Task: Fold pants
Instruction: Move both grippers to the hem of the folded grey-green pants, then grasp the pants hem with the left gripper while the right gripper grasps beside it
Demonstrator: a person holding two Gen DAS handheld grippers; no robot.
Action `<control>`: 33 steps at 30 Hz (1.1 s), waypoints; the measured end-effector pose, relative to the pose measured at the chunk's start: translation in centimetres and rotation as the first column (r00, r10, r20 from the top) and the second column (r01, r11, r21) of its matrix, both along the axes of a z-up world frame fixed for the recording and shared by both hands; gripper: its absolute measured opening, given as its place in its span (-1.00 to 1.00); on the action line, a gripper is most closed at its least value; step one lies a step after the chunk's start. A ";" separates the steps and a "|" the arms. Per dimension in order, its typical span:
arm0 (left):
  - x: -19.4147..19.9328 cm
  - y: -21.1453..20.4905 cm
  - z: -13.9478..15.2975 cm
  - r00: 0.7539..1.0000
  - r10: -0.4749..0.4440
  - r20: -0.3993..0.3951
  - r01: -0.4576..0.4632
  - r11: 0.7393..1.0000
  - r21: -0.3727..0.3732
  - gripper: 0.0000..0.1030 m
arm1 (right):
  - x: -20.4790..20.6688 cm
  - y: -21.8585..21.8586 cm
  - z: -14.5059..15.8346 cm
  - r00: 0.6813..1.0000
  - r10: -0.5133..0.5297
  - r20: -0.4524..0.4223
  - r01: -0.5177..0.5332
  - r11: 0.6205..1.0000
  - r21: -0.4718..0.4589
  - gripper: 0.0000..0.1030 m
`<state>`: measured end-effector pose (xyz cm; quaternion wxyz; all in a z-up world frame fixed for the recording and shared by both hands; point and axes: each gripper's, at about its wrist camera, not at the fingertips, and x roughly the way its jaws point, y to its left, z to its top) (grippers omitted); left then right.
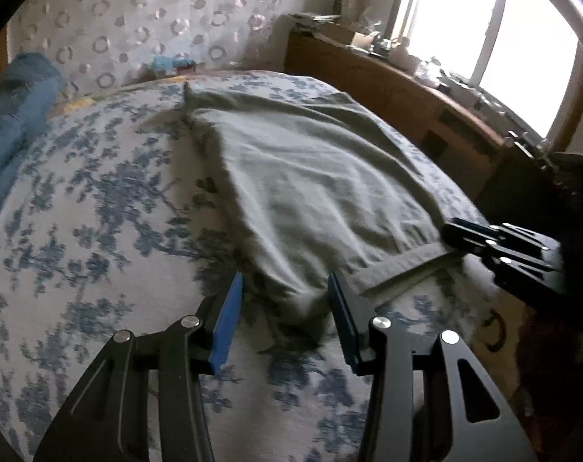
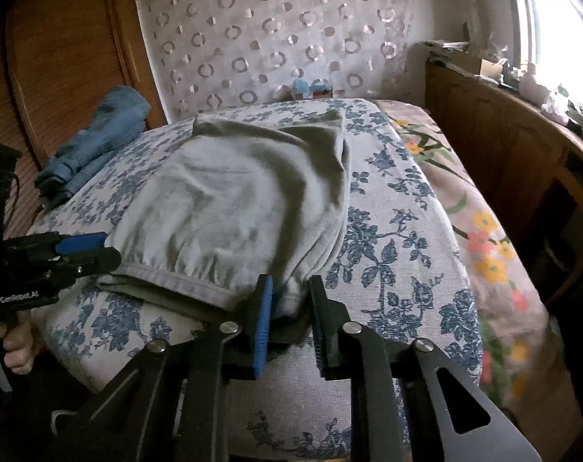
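1. Grey pants (image 1: 310, 177) lie spread on the blue-floral bed cover (image 1: 99, 200), waistband toward the near edge of the bed, legs running away toward the patterned curtain (image 1: 137, 19).
2. In the right wrist view the pants (image 2: 233, 200) look folded lengthwise, one leg stacked on the other, with the gathered elastic waistband at the front.
3. Left claw (image 1: 285, 319) has its jaws apart, straddling a bunched corner of the waistband; the cloth sits between the blue pads but neither pad is pressing it.
4. Right claw (image 2: 289, 321) has its jaws part-way apart around the other waistband corner, fabric between them; whether the pads actually pinch it, I cannot tell.
5. From the right wrist view the left claw (image 2: 87, 250) shows at the far left, at the opposite end of the waistband, fingers of a hand (image 2: 14, 346) wrapped on its grip below.
6. From the left wrist view the right claw (image 1: 449, 233) reaches in from the right, tips at the waistband edge.
7. A pile of blue jeans (image 2: 95, 142) rests on the far left of the bed, well apart from the pants.
8. A wooden cabinet (image 1: 387, 92) runs along the right side under a bright window (image 1: 503, 38).
9. A flowered sheet (image 2: 483, 231) shows beside the cover on the right.
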<state>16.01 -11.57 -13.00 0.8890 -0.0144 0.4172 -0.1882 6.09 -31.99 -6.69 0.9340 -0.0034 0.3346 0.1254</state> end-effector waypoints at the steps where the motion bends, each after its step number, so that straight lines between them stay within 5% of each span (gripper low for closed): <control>1: -0.1 -0.2 0.0 1.000 -0.008 0.001 0.008 1.000 -0.002 -0.09 | 0.1 0.0 0.0 1.000 0.002 -0.001 -0.002 1.000 0.001 -0.68; 7: 0.2 -0.7 0.1 0.999 -0.032 -0.026 0.030 0.996 -0.084 -0.12 | 0.5 -0.4 0.0 1.000 0.025 -0.016 -0.024 0.998 0.050 -0.82; 13: 0.5 0.1 -0.2 0.999 -0.013 -0.050 0.006 0.991 -0.133 -0.80 | 0.3 -1.0 0.0 1.000 0.031 -0.004 -0.030 0.995 0.097 -0.84; 15: 0.5 0.2 0.0 0.998 -0.020 -0.051 0.012 0.990 -0.139 -0.86 | 0.1 -0.7 0.2 0.999 0.033 0.007 -0.033 0.994 0.102 -0.84; 23: -0.9 0.8 3.5 0.998 -0.037 0.047 0.044 0.988 -0.145 -0.88 | -1.1 0.2 2.3 0.995 0.069 0.071 -0.076 0.992 0.100 -0.84; 33: -3.3 4.1 12.8 0.974 -0.033 0.225 0.076 0.980 -0.185 -0.89 | -3.7 1.7 9.9 0.961 0.149 0.235 -0.175 0.980 0.094 -0.85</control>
